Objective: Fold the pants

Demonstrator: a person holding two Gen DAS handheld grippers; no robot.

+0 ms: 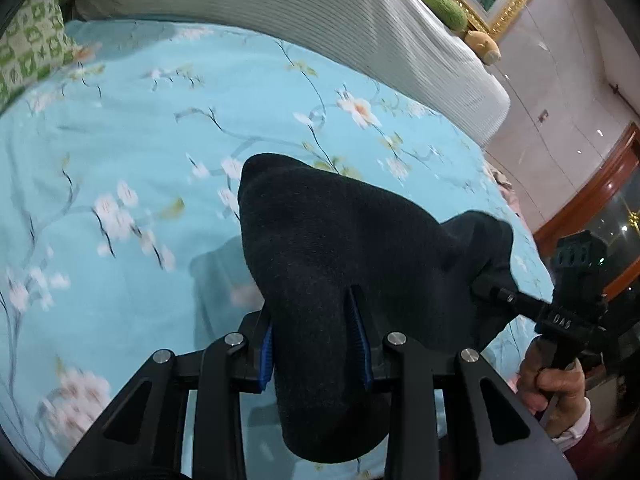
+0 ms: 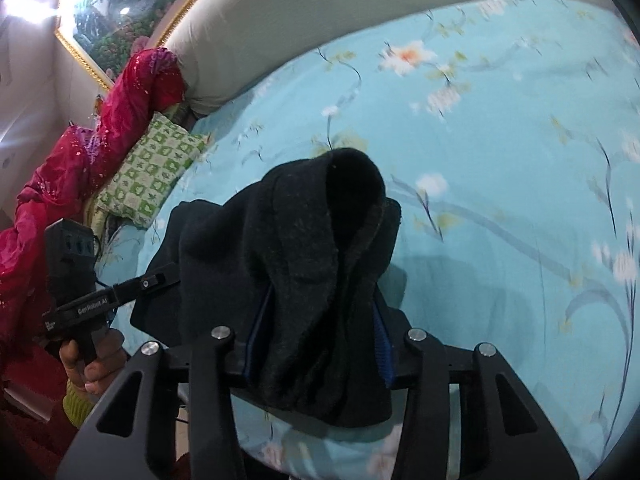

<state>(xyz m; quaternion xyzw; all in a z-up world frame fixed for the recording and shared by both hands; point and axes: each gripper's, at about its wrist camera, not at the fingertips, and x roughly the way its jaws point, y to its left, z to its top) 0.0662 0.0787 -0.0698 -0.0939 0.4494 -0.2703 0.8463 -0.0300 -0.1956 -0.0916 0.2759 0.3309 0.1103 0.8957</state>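
Black fleece pants [image 1: 340, 264] hang bunched between both grippers, lifted above the bed. My left gripper [image 1: 316, 340] is shut on one thick fold of the pants, which drapes over its blue-padded fingers [image 1: 267, 354] and hides the tips. My right gripper [image 2: 316, 344] is shut on another fold of the pants [image 2: 304, 264], its fingertips also covered. The right gripper shows at the right edge of the left wrist view [image 1: 492, 292], and the left gripper shows at the left of the right wrist view [image 2: 160, 280], each clamped into the cloth.
A light blue floral bedsheet [image 1: 160, 140] lies beneath. A white padded headboard [image 1: 360, 20] runs along the far side. A green checked pillow [image 2: 152, 172] and a red quilt [image 2: 80, 160] lie at one end. A gold-framed picture [image 2: 132, 8] hangs behind.
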